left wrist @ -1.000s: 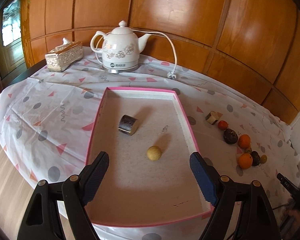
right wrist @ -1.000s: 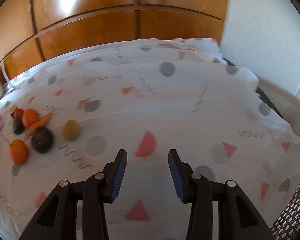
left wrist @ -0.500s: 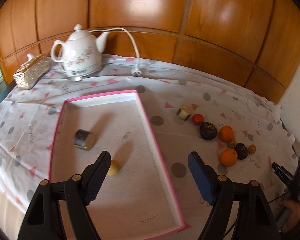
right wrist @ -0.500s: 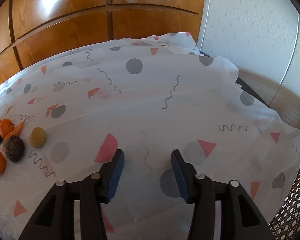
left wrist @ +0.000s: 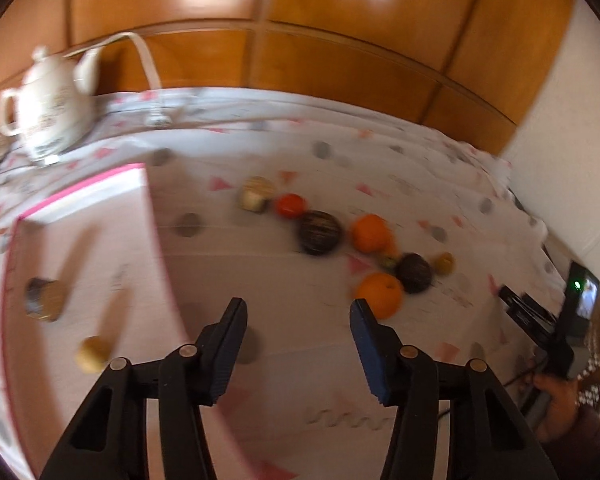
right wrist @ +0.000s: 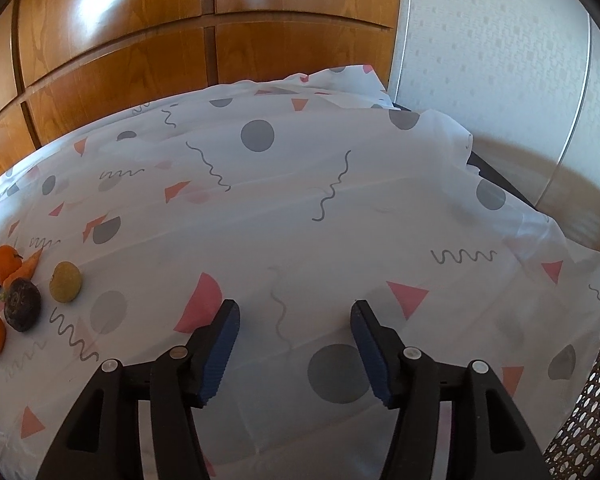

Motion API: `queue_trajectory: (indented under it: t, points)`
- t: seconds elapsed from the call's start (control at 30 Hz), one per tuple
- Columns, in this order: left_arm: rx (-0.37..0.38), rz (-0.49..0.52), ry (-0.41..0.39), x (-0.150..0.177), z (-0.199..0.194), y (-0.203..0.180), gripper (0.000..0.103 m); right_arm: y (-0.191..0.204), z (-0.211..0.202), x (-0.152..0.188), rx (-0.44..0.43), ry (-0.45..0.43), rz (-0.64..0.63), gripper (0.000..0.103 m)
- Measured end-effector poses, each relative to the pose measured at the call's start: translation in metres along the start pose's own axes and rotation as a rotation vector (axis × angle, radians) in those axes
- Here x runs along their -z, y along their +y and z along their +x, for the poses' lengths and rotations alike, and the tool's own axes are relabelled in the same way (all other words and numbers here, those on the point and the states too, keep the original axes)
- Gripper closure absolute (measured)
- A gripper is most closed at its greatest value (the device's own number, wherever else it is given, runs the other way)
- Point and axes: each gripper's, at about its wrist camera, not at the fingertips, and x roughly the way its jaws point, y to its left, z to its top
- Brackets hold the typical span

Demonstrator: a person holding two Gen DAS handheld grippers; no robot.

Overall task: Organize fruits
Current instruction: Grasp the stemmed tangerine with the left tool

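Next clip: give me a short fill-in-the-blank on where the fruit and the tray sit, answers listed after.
1. The tray has a rim coloured ____.
2. The white kettle stands on the tablecloth, ____ the tray.
3. Between the fingers of the left gripper there is ____.
4. The nearest orange lies ____ the tray.

Missing words: pink; behind; nothing; outside

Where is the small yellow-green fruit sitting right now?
In the right wrist view the small yellow-green fruit lies on the tablecloth at far left, just right of the dark round fruit and the carrot, outside the pink-rimmed tray.
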Motion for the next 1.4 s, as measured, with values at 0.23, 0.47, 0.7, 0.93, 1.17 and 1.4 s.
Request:
queue_trajectory:
  t: [0.23, 0.47, 0.7, 0.93, 1.17, 1.4]
  points:
    - [0.073, 0.080, 0.065, -0.008, 0.040, -0.041, 0.048, -0.001, 0.000, 0.001, -0.008, -0.008, 0.009, 0.042]
    - [0.067, 0.117, 0.116, -0.008, 0.076, -0.062, 0.049, -0.002, 0.000, 0.002, -0.014, -0.011, 0.017, 0.041]
    - [0.054, 0.130, 0.104, -0.005, 0.087, -0.062, 0.064, -0.002, 0.000, 0.003, -0.017, -0.014, 0.022, 0.039]
    - [0.078, 0.051, 0.058, -0.006, 0.059, -0.042, 0.065, -0.001, 0.000, 0.003, -0.013, -0.015, 0.020, 0.039]
    - [0.031, -0.095, -0.066, -0.017, 0.003, 0.016, 0.065, 0.000, 0.000, 0.003, -0.008, -0.016, 0.017, 0.039]
    - [-0.123, -0.275, -0.134, 0.002, -0.036, 0.104, 0.065, 0.000, -0.001, 0.002, -0.005, -0.016, 0.014, 0.039]
